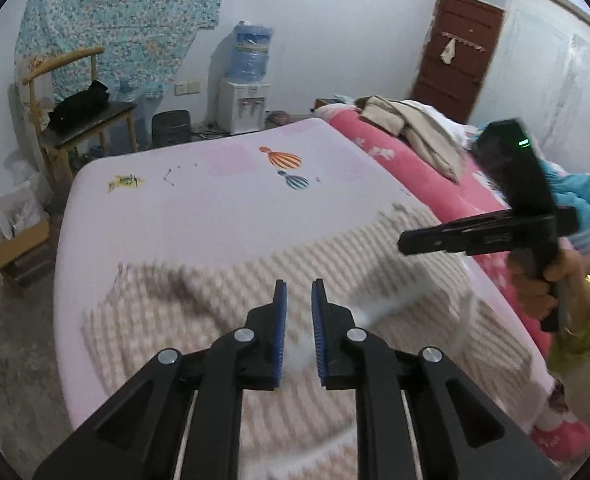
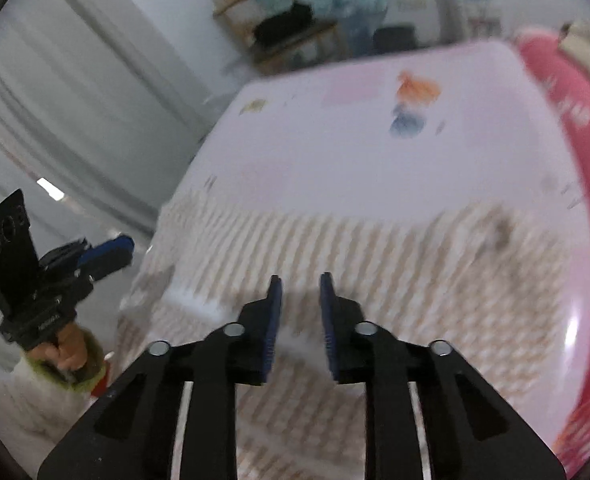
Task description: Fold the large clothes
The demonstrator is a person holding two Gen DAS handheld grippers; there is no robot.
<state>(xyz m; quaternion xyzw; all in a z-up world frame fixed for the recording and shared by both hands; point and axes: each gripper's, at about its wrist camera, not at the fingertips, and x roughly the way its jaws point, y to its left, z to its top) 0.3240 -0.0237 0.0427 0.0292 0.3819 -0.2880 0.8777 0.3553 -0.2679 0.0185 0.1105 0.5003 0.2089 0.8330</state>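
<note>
A large beige-and-white patterned garment (image 1: 295, 264) lies spread over the near half of a pale pink table cover (image 1: 223, 196). It also shows, blurred, in the right wrist view (image 2: 375, 256). My left gripper (image 1: 299, 286) hovers above the garment, jaws open and empty. My right gripper (image 2: 300, 280) is also open and empty above the garment. The right gripper shows in the left wrist view (image 1: 405, 242) at the right, held in a hand. The left gripper shows in the right wrist view (image 2: 125, 248) at the left.
A pink blanket with a pile of clothes (image 1: 411, 124) lies to the right of the table. A wooden chair with a black item (image 1: 83, 108), a water dispenser (image 1: 247, 92) and a brown door (image 1: 459, 52) stand behind. Boxes (image 1: 23, 248) sit on the floor at left.
</note>
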